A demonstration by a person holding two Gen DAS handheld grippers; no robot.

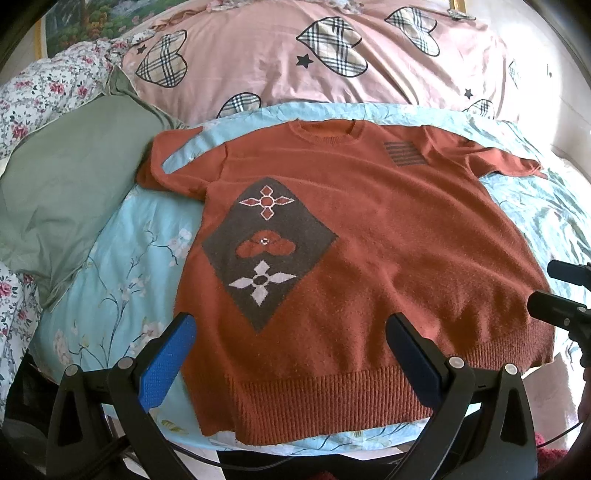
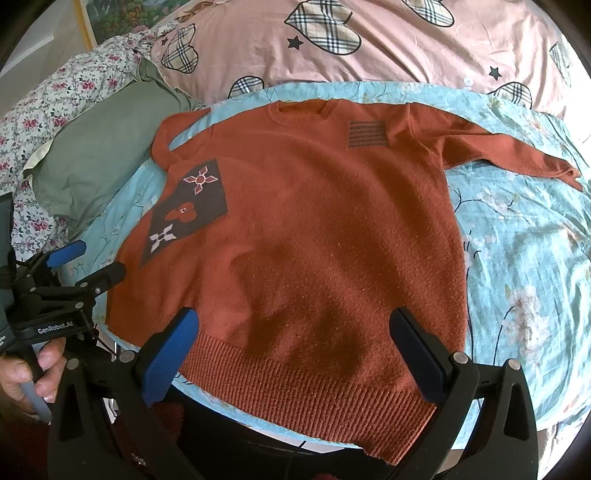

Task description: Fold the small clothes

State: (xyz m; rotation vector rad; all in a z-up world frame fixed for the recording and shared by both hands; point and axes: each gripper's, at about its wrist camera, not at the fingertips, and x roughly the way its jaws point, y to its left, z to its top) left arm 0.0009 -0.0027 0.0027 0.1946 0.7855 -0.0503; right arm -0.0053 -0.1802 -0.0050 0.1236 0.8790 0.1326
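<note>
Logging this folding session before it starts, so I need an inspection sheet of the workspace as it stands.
Surface: light blue floral bedsheet, wrinkled.
Job's things: rust sweater lies flat, face up, unfolded; one sleeve bent back toward the green pillow, the other stretched out sideways.
Clutter: green pillow beside the sweater; pink heart-print quilt behind the collar.
Grippers: left gripper open above the hem; right gripper open above the hem; neither holds cloth.
Cables: dark cable below the bed edge.
Surroundings: floral bedding, framed picture.
</note>
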